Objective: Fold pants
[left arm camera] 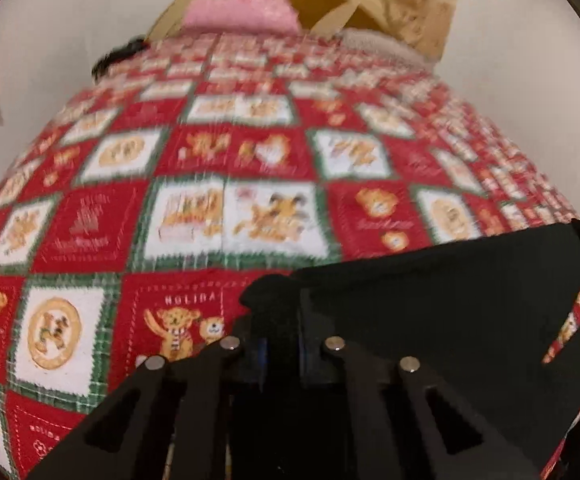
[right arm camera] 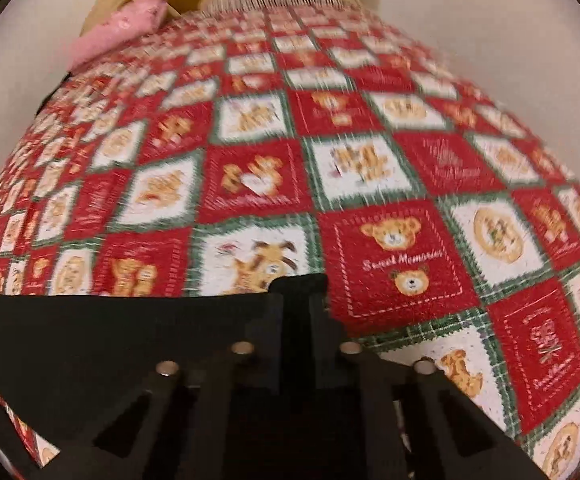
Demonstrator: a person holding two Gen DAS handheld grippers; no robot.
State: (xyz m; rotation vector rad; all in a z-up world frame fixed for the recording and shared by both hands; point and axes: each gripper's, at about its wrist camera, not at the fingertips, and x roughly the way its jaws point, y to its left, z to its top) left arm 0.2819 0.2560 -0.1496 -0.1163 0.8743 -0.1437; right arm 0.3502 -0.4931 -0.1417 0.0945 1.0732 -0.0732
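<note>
Early in the fold: black pants (left arm camera: 441, 280) stretched across lower frame over the red patchwork bedspread (left arm camera: 218, 168), left gripper (left arm camera: 280, 312) and right gripper (right arm camera: 295, 300) jaws each clamped on a top corner, no fold visible yet.

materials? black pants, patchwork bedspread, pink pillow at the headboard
Black pants: matte woven or knit cloth, apparently thin; no sheen, drapes in a taut sheet.
Patchwork bedspread: looks like printed woven cotton; fuzzy print edges, flat finish.
Pink pillow: soft, fuzzy-looking fabric; too blurred to name.
</note>
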